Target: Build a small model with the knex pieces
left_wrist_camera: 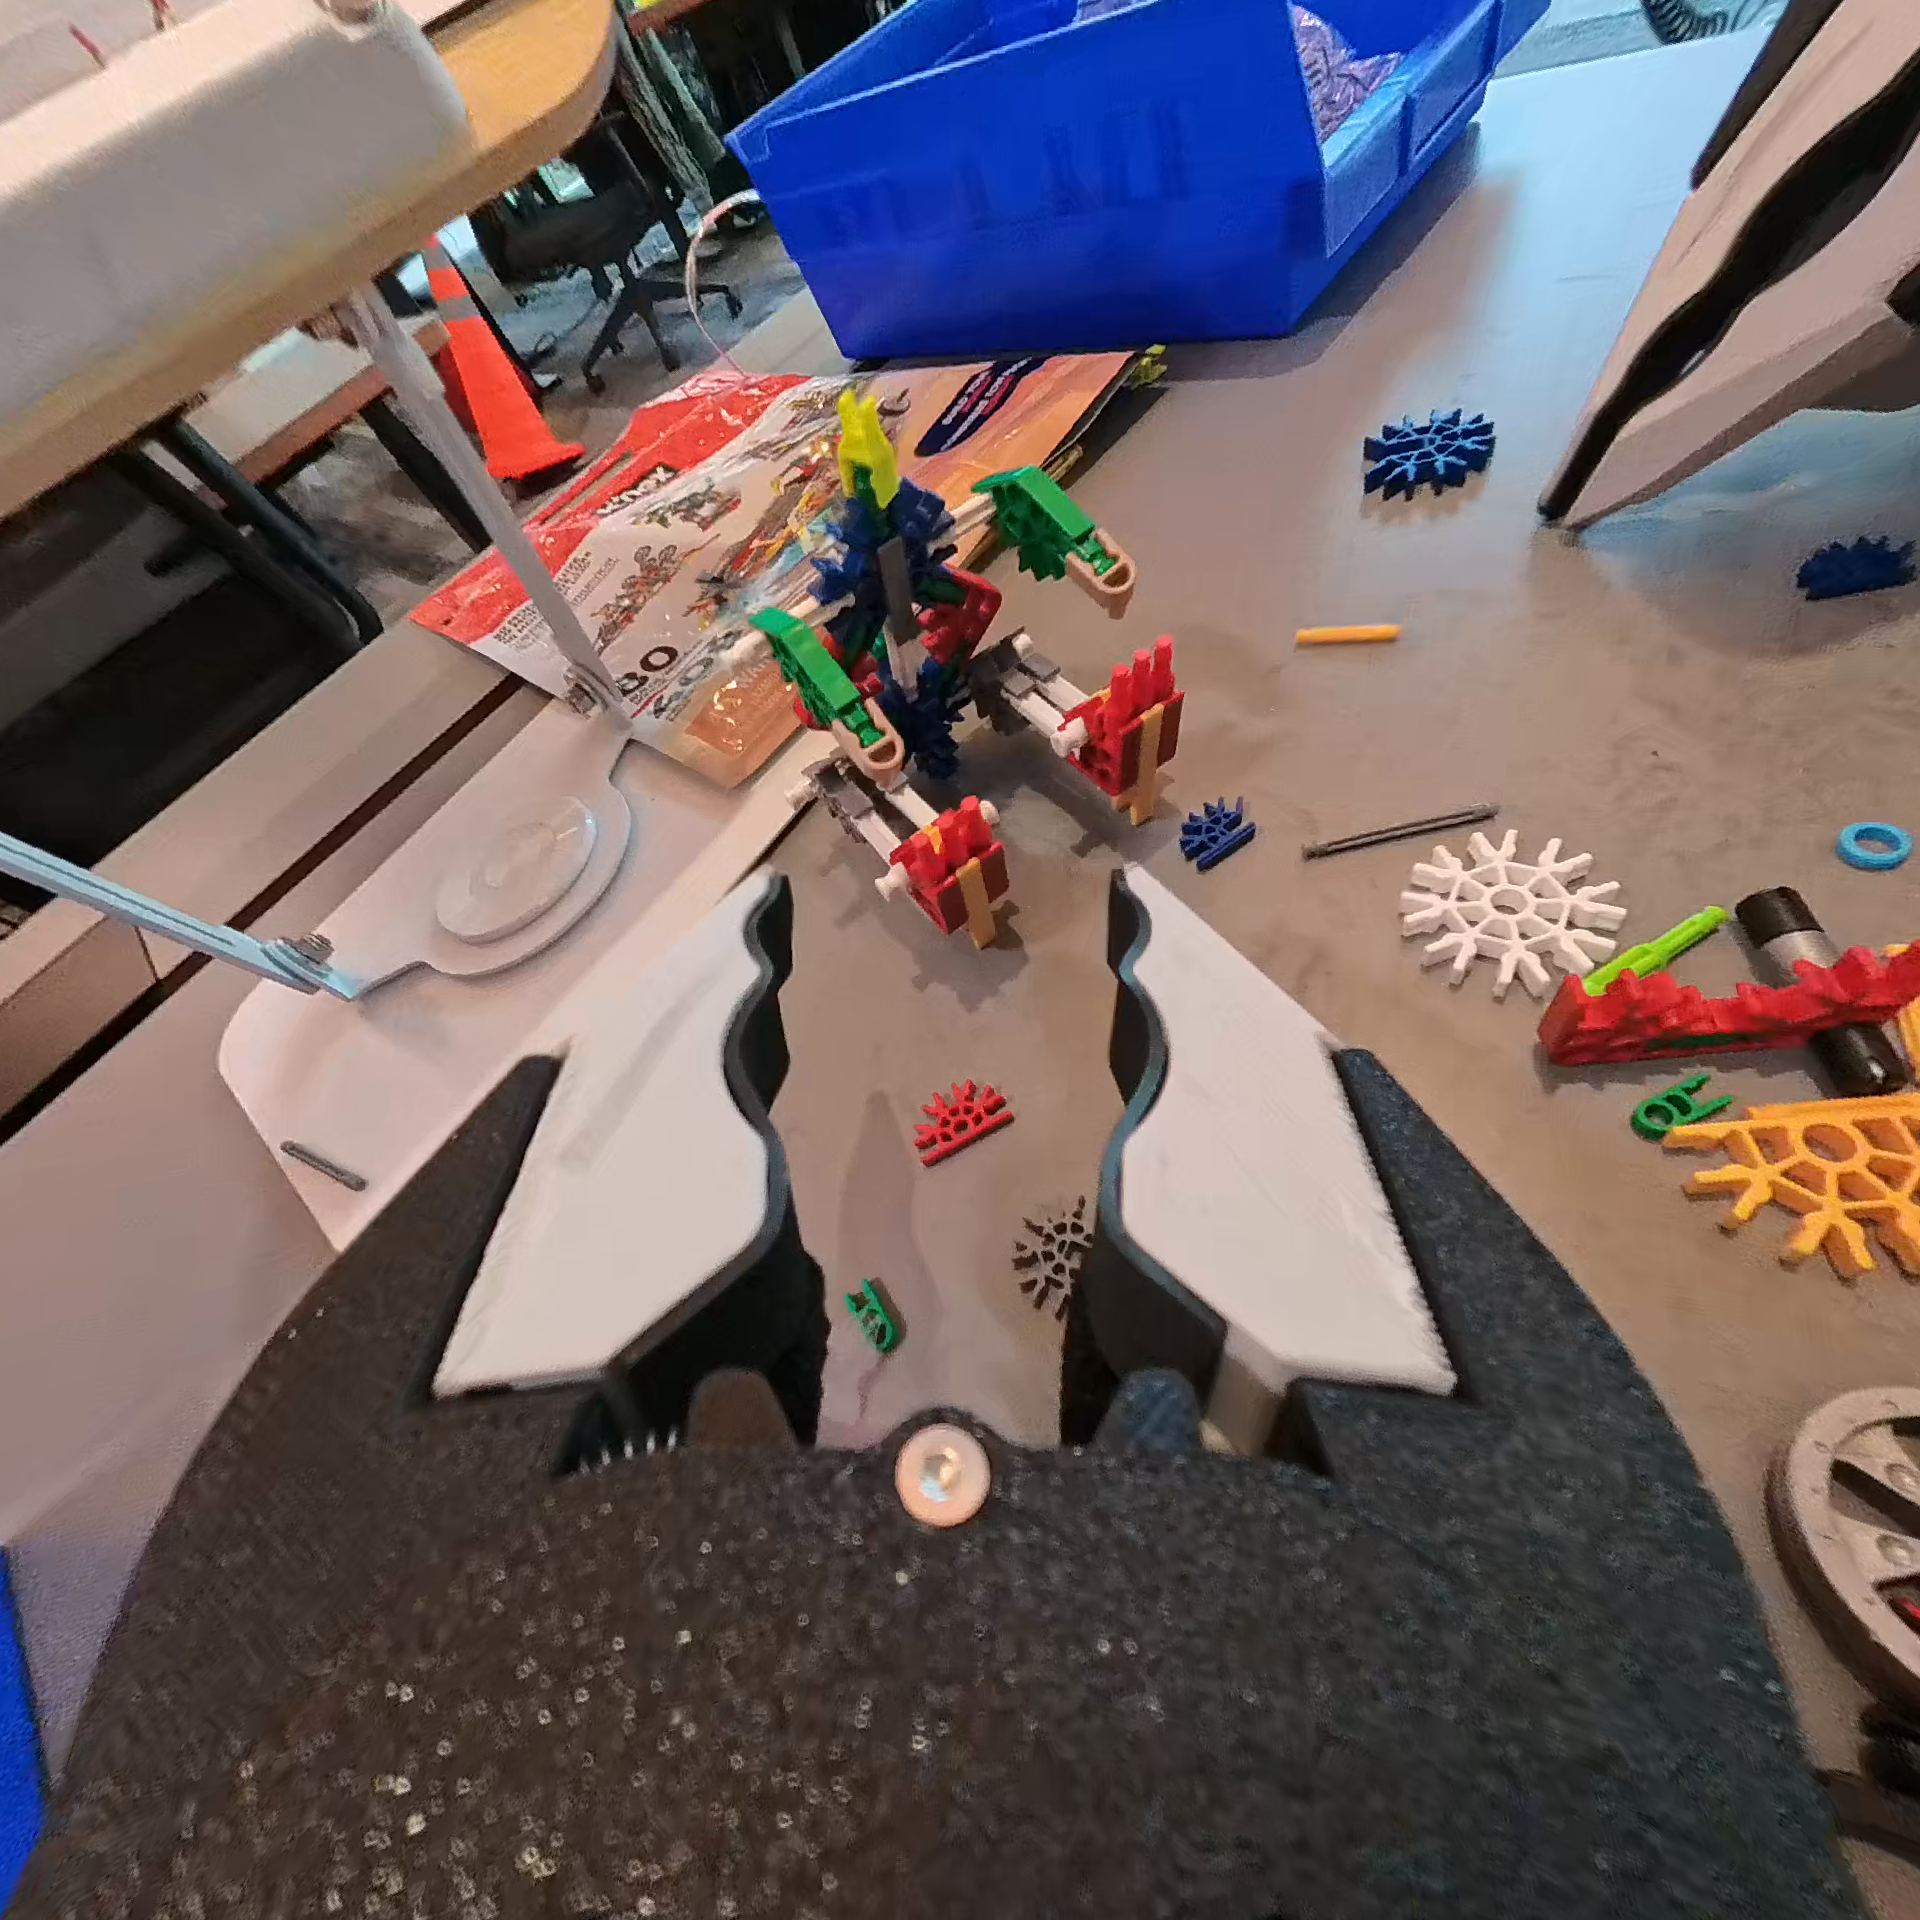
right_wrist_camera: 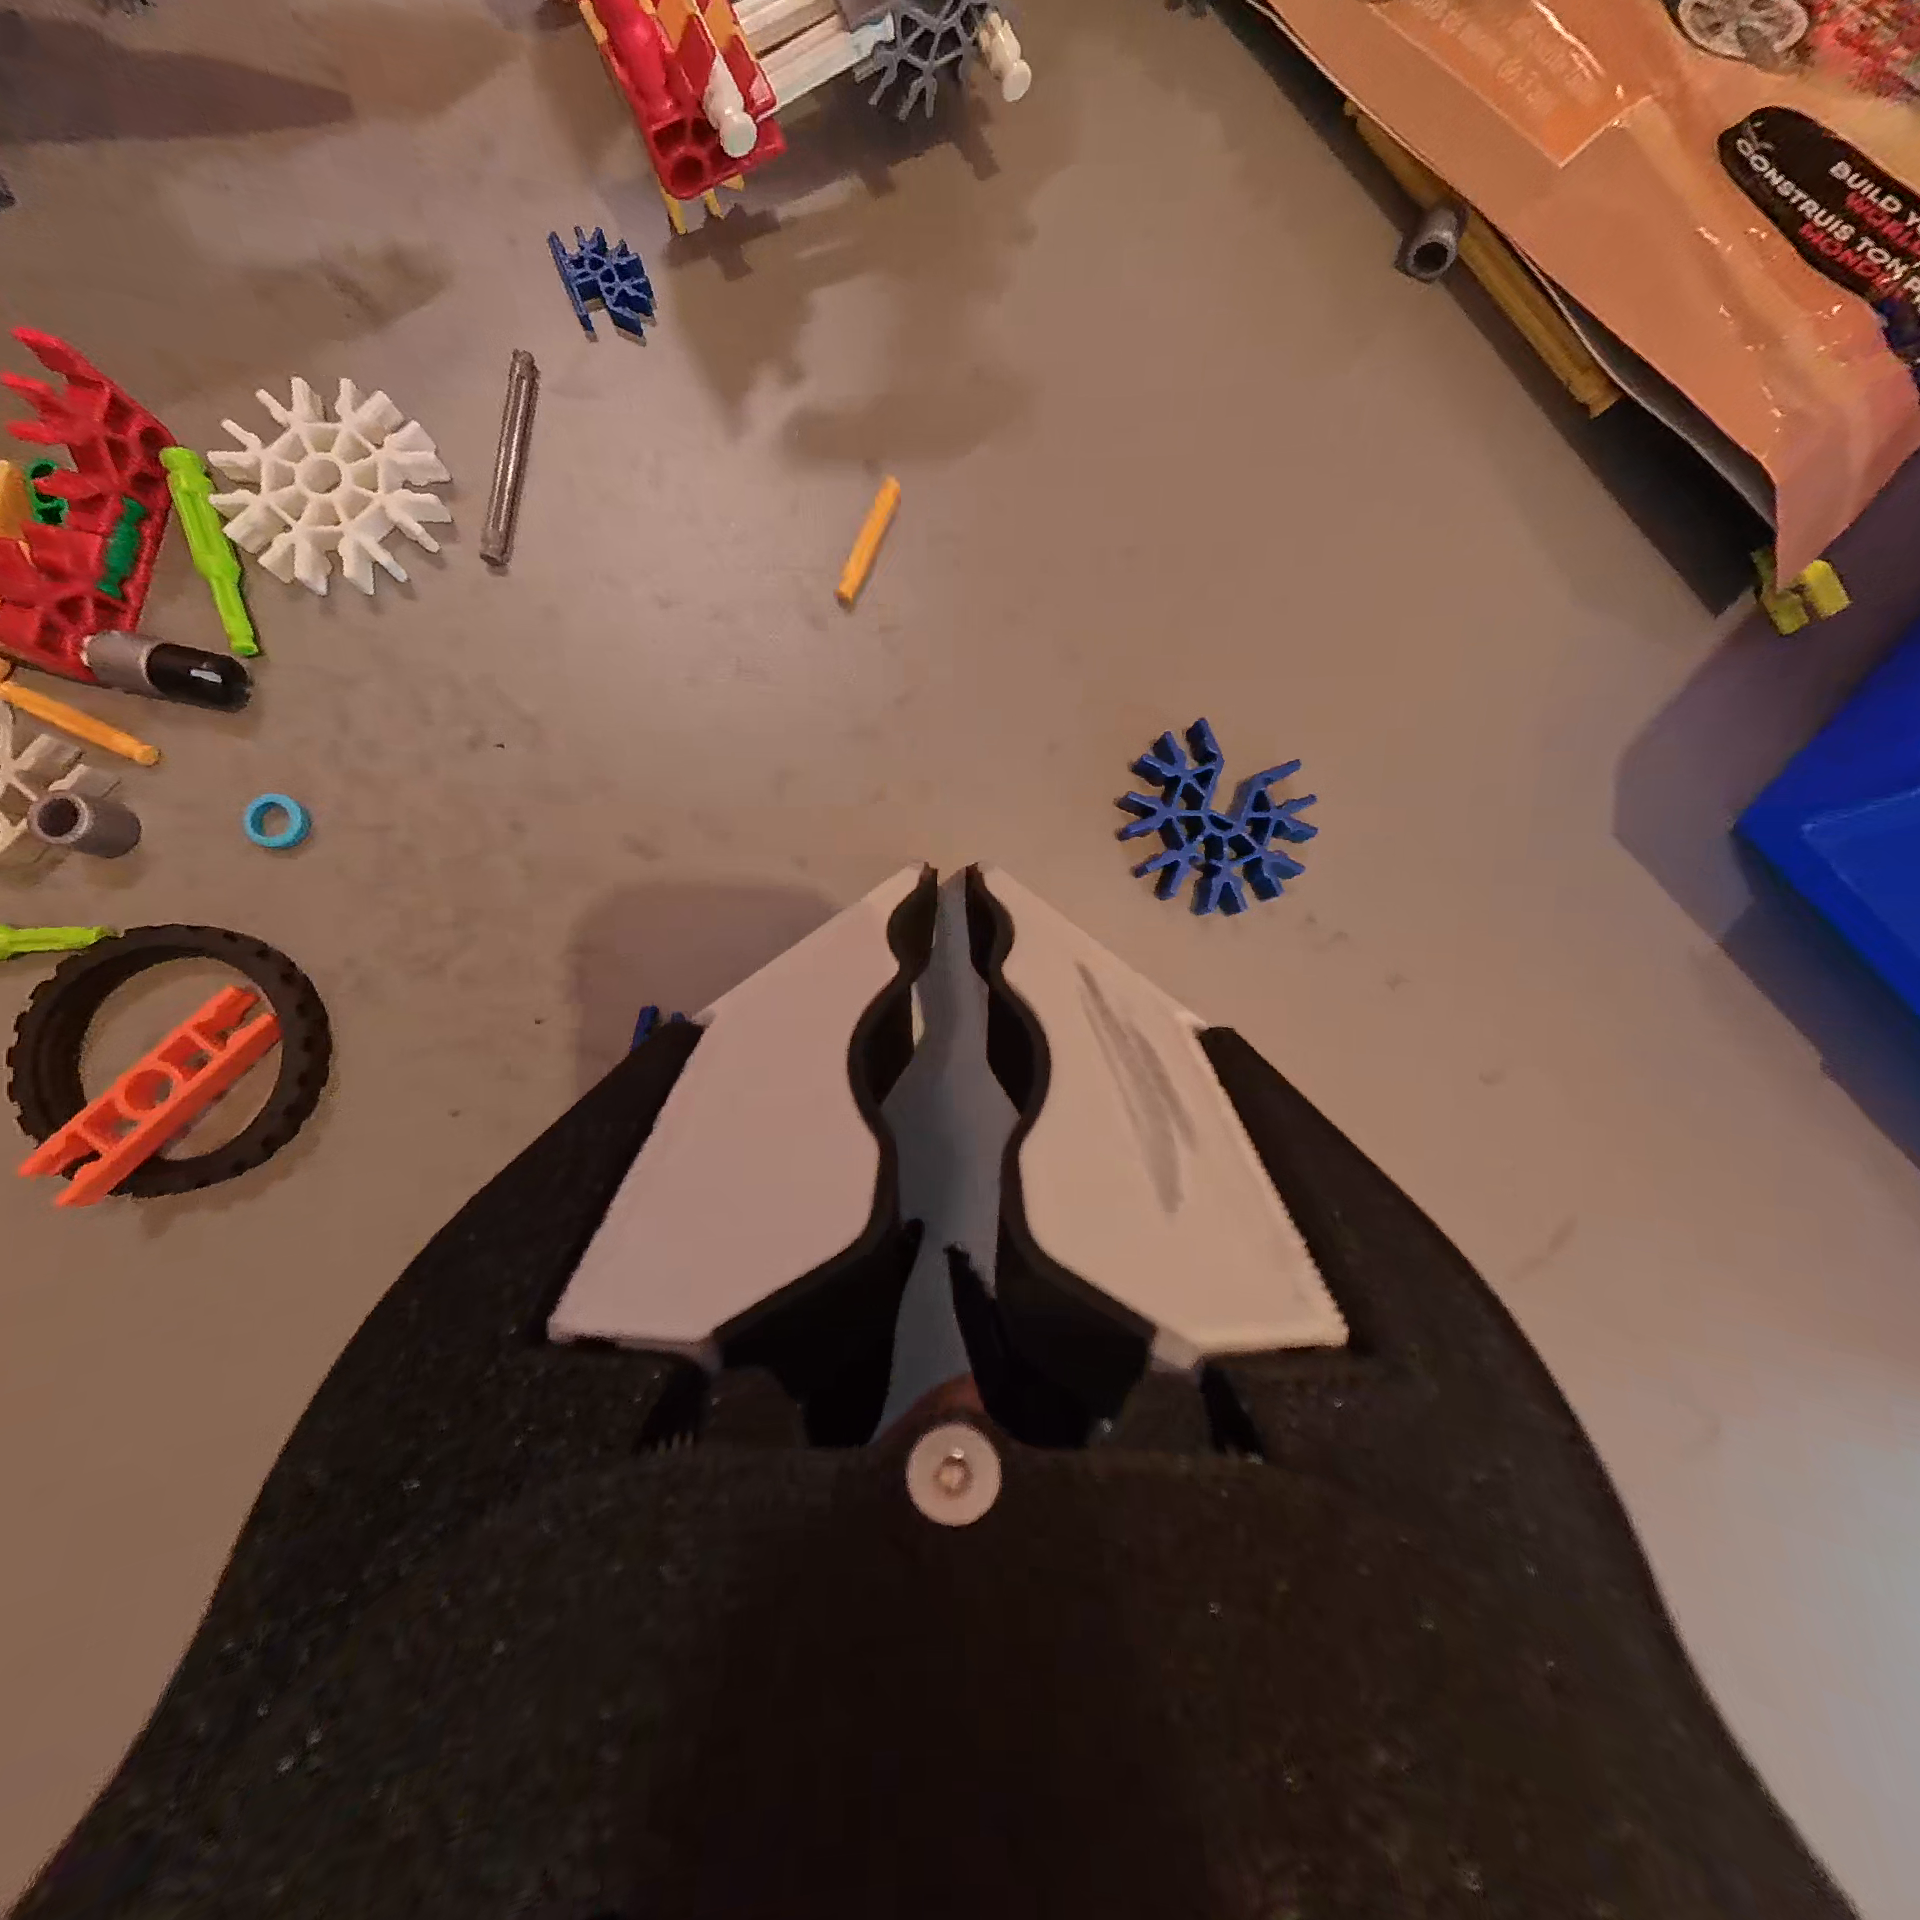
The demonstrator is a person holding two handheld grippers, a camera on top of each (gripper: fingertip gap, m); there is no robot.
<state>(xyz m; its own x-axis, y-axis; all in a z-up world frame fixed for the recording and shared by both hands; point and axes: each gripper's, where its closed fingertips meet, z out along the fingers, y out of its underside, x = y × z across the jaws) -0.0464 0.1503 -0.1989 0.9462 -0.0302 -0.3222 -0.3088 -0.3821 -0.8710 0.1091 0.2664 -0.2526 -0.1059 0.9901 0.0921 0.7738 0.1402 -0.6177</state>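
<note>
Left gripper (left_wrist_camera: 945, 894) low over surface, jaws spread wide, nothing between fingers. Right gripper (right_wrist_camera: 948, 871) angled downward, jaws drawn nearly together, only thin slit at tips, nothing visibly gripped.

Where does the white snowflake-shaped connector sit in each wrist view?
Left wrist view: white snowflake connector lies right of centre, beyond the open left gripper.
Right wrist view: it lies at upper left.
Shared landmark: the grey rod beside it.
</note>
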